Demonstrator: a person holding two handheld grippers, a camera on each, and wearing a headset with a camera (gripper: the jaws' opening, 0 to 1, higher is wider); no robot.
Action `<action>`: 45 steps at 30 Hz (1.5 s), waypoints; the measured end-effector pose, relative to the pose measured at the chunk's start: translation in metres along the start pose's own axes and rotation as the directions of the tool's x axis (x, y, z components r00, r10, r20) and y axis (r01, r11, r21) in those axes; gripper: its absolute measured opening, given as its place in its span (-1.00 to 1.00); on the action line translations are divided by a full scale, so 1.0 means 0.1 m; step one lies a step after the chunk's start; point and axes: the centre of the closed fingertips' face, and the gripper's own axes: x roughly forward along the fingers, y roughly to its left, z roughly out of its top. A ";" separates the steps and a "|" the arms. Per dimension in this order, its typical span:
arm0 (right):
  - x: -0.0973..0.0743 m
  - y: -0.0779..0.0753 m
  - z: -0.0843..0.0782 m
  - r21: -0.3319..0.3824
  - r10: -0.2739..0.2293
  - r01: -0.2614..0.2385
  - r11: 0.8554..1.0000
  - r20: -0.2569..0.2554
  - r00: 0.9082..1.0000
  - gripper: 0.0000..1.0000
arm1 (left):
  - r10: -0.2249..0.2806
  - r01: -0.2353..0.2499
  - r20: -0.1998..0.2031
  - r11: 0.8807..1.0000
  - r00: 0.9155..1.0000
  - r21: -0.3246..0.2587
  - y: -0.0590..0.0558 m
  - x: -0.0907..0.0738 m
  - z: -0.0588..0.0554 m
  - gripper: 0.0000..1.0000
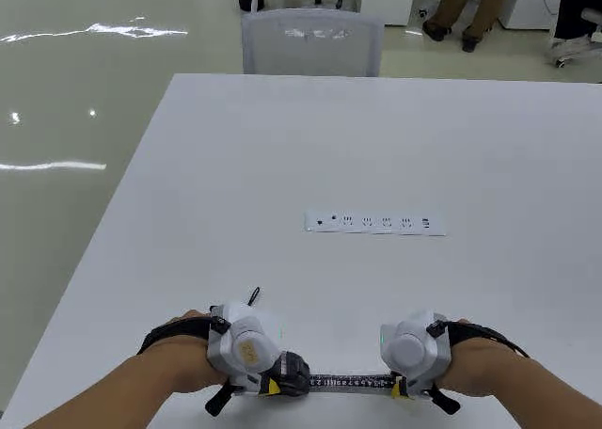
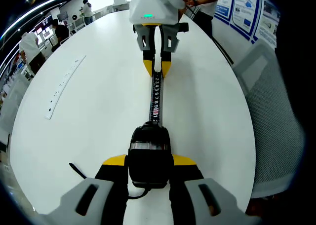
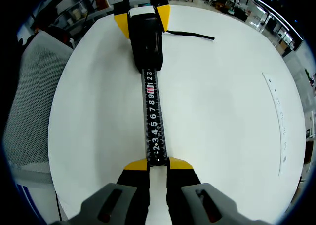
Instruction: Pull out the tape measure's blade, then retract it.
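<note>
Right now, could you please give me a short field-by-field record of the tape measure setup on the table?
Left gripper: shut on tape measure case
Right gripper: shut on the end of the blade
Blade state: drawn out, straight between the grippers, numbers facing up
Table: white
Power strip: white, beyond the grippers, apart from the tape
Task stage: blade out, not yet retracted

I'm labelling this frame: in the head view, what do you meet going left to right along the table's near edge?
left gripper → case → blade → right gripper
</note>
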 end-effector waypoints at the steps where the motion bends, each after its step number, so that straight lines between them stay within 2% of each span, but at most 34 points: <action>1: 0.01 0.00 -0.02 0.000 0.000 0.000 1.000 -0.002 1.000 -0.80 | -0.001 0.001 0.000 1.000 1.000 0.000 0.00 0.00 0.00 -0.48; 23: 0.02 -0.01 -0.13 0.000 -0.001 0.001 1.000 -0.014 1.000 -0.80 | 0.000 0.000 0.000 1.000 1.000 0.003 0.01 0.01 0.00 -0.48; 45: -0.08 0.01 -0.28 0.012 -0.009 0.009 1.000 -0.026 1.000 -0.80 | -0.004 0.004 0.004 1.000 1.000 0.003 0.02 0.01 -0.01 -0.47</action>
